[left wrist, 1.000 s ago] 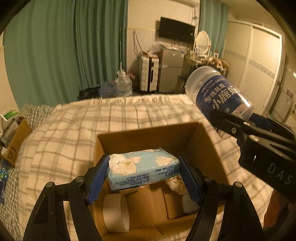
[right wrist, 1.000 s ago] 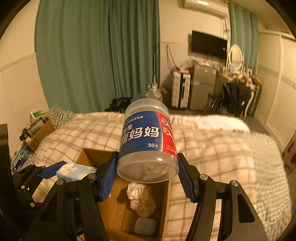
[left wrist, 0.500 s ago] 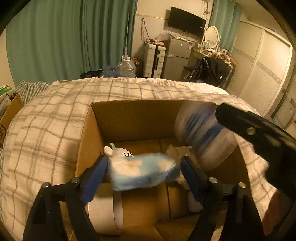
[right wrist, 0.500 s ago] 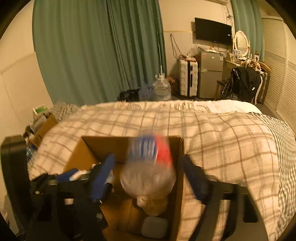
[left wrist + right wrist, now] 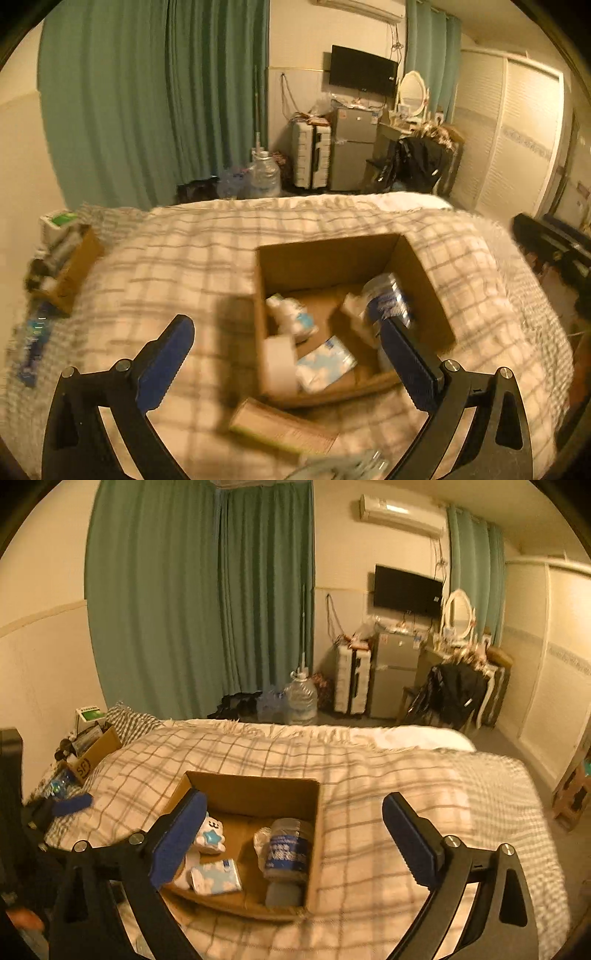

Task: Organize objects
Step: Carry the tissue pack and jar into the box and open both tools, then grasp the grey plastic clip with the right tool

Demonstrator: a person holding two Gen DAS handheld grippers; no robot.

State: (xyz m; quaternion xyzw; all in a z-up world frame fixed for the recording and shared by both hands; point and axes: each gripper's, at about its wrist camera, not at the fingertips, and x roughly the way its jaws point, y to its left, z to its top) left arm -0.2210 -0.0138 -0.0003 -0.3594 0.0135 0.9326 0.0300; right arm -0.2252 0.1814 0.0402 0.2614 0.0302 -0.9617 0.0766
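An open cardboard box (image 5: 332,254) (image 5: 255,794) sits on the plaid bed. Inside lie the blue tissue pack (image 5: 325,363) (image 5: 218,877), the clear jar with a blue label (image 5: 388,301) (image 5: 286,849), a white plush toy (image 5: 291,317) (image 5: 212,836) and a tape roll (image 5: 279,365). My left gripper (image 5: 288,363) is open and empty above the box's near left side. My right gripper (image 5: 295,842) is open and empty above the box's right edge. The left gripper's blue pad also shows in the right wrist view (image 5: 72,805).
A flat beige carton (image 5: 284,428) lies on the bed in front of the box. A second cardboard box with clutter (image 5: 70,266) (image 5: 92,751) stands at the bed's left edge. The plaid blanket (image 5: 388,775) stretches right and beyond. The room's furniture stands far behind.
Both grippers have opened and pulled back up. The tissue pack and the jar have been let go and now lie in the box.
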